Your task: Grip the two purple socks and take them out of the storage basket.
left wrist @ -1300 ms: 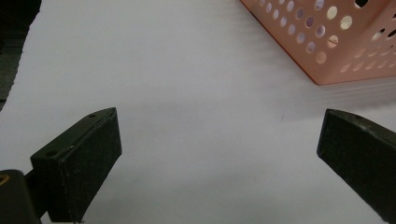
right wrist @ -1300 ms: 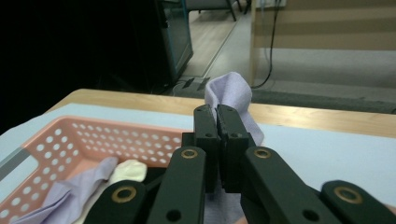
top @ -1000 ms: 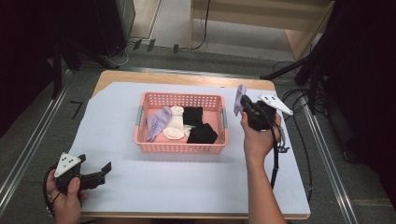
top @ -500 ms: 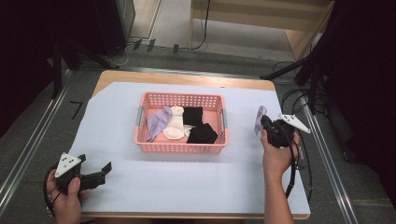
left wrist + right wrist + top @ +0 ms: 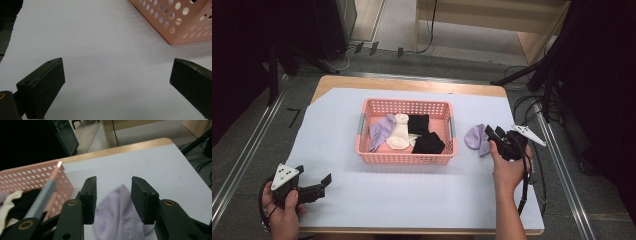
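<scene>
basket point(image 5: 404, 156) mid-table | sock point(image 5: 475, 137) right of it | socks point(image 5: 399, 131) inside

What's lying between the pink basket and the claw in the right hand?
A purple sock lies flat on the white cover between the pink basket and the right claw, as the high view shows.

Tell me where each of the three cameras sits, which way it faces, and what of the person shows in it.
High view: above the person's side, looking forward and down on the table; both forearms, left gripper, right gripper.
Left gripper view: rides the left gripper, looking low across the white sheet; its two fingers stand apart.
Right gripper view: rides the right gripper, looking down at a purple sock; its fingers, just opened, flank it.
Shared: the pink basket appears in all three.
</scene>
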`<state>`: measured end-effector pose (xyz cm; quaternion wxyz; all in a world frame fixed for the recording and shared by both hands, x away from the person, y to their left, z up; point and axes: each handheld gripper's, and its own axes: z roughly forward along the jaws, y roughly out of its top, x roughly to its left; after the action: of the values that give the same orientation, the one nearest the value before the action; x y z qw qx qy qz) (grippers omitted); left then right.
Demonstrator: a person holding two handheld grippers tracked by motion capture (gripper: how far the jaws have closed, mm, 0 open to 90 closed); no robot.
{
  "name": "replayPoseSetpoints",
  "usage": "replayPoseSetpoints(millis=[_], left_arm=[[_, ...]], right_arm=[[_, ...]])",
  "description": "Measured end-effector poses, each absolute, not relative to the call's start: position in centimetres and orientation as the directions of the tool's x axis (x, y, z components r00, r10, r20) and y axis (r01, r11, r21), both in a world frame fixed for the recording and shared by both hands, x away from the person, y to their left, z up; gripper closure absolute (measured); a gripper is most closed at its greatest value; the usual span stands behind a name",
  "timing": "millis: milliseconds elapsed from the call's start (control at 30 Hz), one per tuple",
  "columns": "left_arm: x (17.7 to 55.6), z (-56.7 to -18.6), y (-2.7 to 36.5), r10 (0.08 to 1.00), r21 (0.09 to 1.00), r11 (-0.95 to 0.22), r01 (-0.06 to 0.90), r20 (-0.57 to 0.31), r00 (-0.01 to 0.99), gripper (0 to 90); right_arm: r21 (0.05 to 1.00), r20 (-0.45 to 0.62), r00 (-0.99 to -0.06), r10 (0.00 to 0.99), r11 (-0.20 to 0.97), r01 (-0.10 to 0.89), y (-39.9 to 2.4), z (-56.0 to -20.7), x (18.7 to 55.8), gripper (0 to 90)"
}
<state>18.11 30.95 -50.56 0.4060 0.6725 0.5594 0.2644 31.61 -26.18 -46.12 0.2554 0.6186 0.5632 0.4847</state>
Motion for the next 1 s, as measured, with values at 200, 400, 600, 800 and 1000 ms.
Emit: replayPoseSetpoints(millis=[200, 400, 600, 800, 1000], left_arm=[[18.1, -50.5, 31.0, 0.967, 0.839, -0.048, 0.541, -0.097, 0.236, 0.5], [18.1, -50.5, 31.1, 0.966, 0.839, -0.047, 0.542, -0.1, 0.239, 0.5], [18.1, -50.5, 31.1, 0.965, 0.838, -0.045, 0.543, -0.104, 0.239, 0.5], [18.1, -50.5, 31.1, 0.965, 0.838, -0.04, 0.544, -0.108, 0.238, 0.5], [18.1, -50.5, 31.1, 0.964, 0.839, -0.041, 0.542, -0.109, 0.242, 0.5]], right_arm=[[0.88, 0.301, -0.165, 0.939, -0.207, 0.427, -23.0, -43.7, 32.0, 57.4], [0.887, 0.286, -0.226, 0.931, -0.169, 0.429, -19.1, -42.4, 32.9, 58.8], [0.89, 0.258, -0.297, 0.919, -0.107, 0.442, -14.9, -41.6, 33.6, 59.6], [0.873, 0.227, -0.358, 0.906, -0.026, 0.486, -9.9, -42.2, 34.5, 60.2], [0.848, 0.229, -0.385, 0.894, 0.011, 0.53, -7.2, -43.2, 35.4, 60.8]])
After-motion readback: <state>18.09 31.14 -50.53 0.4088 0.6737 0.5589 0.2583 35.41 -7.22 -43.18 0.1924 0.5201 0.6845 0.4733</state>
